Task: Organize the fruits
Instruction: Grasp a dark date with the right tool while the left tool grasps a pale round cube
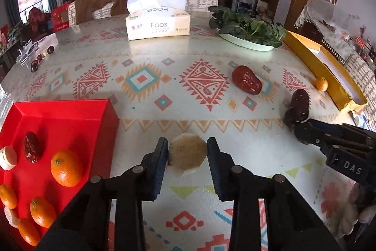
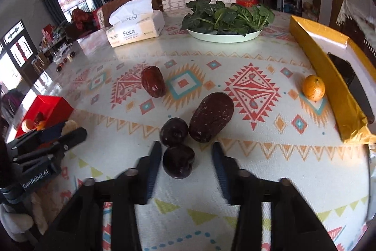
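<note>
left hand-held gripper [image 1: 188,154] brackets pale slice [image 1: 188,153] | tissue box [image 1: 158,26] "Face"

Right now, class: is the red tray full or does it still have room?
Still has room. The red tray holds oranges, a red date and pale slices, with bare red floor between them.

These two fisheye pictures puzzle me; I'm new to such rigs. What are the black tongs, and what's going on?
No robot here: a person holds a two-finger gripper in each hand, each with a camera looking along its fingers. In the left view, the left gripper brackets a pale round slice on the patterned table; whether it is squeezing is unclear. Beside it, a red tray holds oranges and a red date. In the right view, the right gripper stands open around a dark round fruit. Another dark fruit, two dates, a loose orange, a tissue box and a plate of greens lie beyond.
</note>
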`<state>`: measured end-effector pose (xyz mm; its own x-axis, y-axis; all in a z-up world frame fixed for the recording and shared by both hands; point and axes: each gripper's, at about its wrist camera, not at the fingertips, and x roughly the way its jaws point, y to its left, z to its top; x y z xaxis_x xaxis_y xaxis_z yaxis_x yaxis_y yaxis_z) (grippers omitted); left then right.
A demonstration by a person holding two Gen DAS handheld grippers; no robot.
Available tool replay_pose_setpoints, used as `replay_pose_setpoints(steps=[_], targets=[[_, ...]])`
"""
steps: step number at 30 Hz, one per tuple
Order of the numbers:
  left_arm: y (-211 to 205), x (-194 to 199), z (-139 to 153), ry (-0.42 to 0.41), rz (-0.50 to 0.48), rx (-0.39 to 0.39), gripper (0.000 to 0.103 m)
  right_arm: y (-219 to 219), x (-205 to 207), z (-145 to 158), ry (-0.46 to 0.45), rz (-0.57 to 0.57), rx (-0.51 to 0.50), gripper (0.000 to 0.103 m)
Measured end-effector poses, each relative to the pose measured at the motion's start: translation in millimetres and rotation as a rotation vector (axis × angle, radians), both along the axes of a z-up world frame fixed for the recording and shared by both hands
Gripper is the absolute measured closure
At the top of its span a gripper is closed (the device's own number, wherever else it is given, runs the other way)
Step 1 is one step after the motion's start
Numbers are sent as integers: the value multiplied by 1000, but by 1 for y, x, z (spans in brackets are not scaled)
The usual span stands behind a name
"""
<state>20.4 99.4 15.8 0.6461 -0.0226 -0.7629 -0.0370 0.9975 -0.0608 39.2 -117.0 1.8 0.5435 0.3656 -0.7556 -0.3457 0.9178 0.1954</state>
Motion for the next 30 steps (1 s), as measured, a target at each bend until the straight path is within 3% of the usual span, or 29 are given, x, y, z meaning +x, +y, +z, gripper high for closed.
replay_pose_setpoints(steps=[2,6,21,27,30], targets=[[-2,-4,1,-2,-8,-4,70,1,-1,0,3,18,8,75],[-3,-17,10,-22,-16,-37,70,4,-7,4,-11,22,-9,76],[46,-102,61,-169,81,-179,70,-3,-59,53,-31,74,151,76],[96,-138,59,-189,195,-226,70,13,-69,66,65,166,357,76],[121,-152,55,-190,250,-241,70,25,-71,67,102,192,406,76]])
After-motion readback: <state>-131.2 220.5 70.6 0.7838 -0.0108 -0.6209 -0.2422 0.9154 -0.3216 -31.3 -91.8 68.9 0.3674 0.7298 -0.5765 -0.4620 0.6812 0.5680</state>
